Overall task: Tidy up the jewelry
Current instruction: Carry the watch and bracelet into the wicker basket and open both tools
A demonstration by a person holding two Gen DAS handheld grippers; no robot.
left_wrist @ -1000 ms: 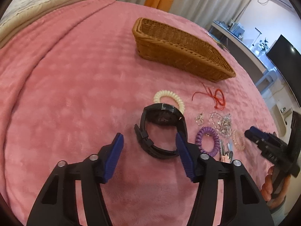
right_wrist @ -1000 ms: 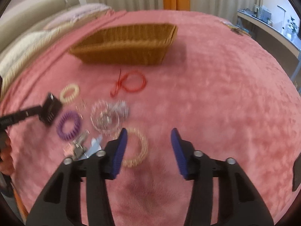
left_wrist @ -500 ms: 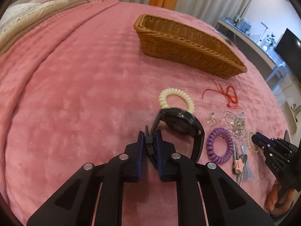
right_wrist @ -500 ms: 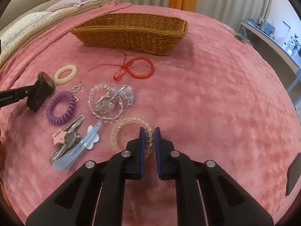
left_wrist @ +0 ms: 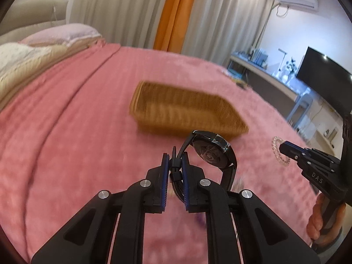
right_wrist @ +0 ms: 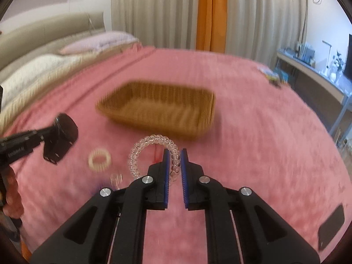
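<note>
My left gripper (left_wrist: 175,157) is shut on the strap of a black wristwatch (left_wrist: 210,151) and holds it in the air above the pink blanket, short of the wicker basket (left_wrist: 184,112). My right gripper (right_wrist: 175,154) is shut on a clear coil bracelet (right_wrist: 151,142) and holds it up, also in front of the basket (right_wrist: 158,114). The right gripper with the bracelet (left_wrist: 277,151) shows at the right of the left wrist view. The left gripper with the watch (right_wrist: 63,134) shows at the left of the right wrist view.
A cream coil hair tie (right_wrist: 99,159) lies on the pink blanket (right_wrist: 253,143), with a red cord (right_wrist: 155,155) and small blurred pieces near it. Pillows (right_wrist: 44,70) lie at the far left. A desk and a television (left_wrist: 325,81) stand right of the bed.
Both grippers have lifted off the blanket with their items and moved toward the basket. Half a second ago they were shut on the watch strap and the bracelet down on the blanket.
</note>
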